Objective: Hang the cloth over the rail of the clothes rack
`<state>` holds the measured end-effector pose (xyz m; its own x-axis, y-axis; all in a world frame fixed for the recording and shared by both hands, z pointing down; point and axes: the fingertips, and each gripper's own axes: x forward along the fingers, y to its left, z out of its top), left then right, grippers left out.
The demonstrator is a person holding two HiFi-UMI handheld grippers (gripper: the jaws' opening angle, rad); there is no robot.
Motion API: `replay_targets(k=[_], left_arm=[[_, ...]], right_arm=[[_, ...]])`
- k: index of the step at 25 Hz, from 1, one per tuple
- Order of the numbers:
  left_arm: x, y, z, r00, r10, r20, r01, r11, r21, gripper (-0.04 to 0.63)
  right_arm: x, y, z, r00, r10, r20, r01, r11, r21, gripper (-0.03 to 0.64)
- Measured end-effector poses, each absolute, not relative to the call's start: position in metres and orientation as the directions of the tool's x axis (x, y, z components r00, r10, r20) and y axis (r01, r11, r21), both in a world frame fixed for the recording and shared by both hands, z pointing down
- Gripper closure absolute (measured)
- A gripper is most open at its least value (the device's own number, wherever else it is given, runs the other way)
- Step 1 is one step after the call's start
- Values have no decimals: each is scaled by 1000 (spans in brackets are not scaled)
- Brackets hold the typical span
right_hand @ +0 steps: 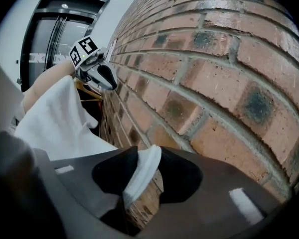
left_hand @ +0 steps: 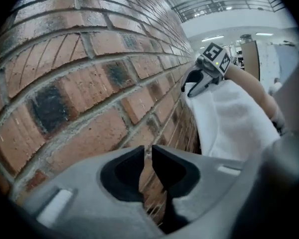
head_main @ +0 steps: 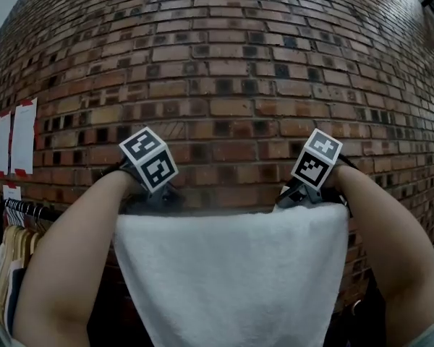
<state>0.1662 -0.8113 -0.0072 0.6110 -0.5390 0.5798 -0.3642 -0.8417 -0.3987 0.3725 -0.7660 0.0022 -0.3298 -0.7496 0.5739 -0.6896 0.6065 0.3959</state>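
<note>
In my right gripper the jaws stand well apart. A thick folded edge of the white cloth runs up between them. It keeps its full roundness there instead of being squeezed flat, so I judge the jaws are not gripping it and it only lies in the gap.

In my left gripper the jaws are all but together. There is only a thin slit, and through it I see the brick wall and no cloth. From the head view, the cloth's near corner sits just beneath those jaws, though I cannot tell whether anything touches it.

The cloth is spread flat. Its top edge runs straight and level from just below one pair of jaws to just below the other, and the rest hangs down on my side.

Out past my left jaws, the rail of the clothes rack carries hangers with clothes and heads toward that top edge. Under the cloth the rail is hidden.

From how evenly the cloth hangs with neither pair of jaws visibly pinching it, I judge it is already resting over the rail, so the main step looks done.

Two things are left:
- Draw both pairs of jaws back off the cloth without dragging it along.
- Make sure enough cloth falls on the wall side to keep it from sliding off. That far side is not visible to me.
</note>
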Motion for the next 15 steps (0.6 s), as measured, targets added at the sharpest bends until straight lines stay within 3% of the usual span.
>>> replay_targets(k=[2,15], left_arm=[[167,-812,-7,615,-539,576,-362,-842,-400,544],[156,-816,-65,672,-659,336,-491,-737,-464,518]], right_arm=[[375,-769,1,-317,-768,556,-692,588,419,457],[390,-762,-62,-306,-912,273,-782,404,474,466]])
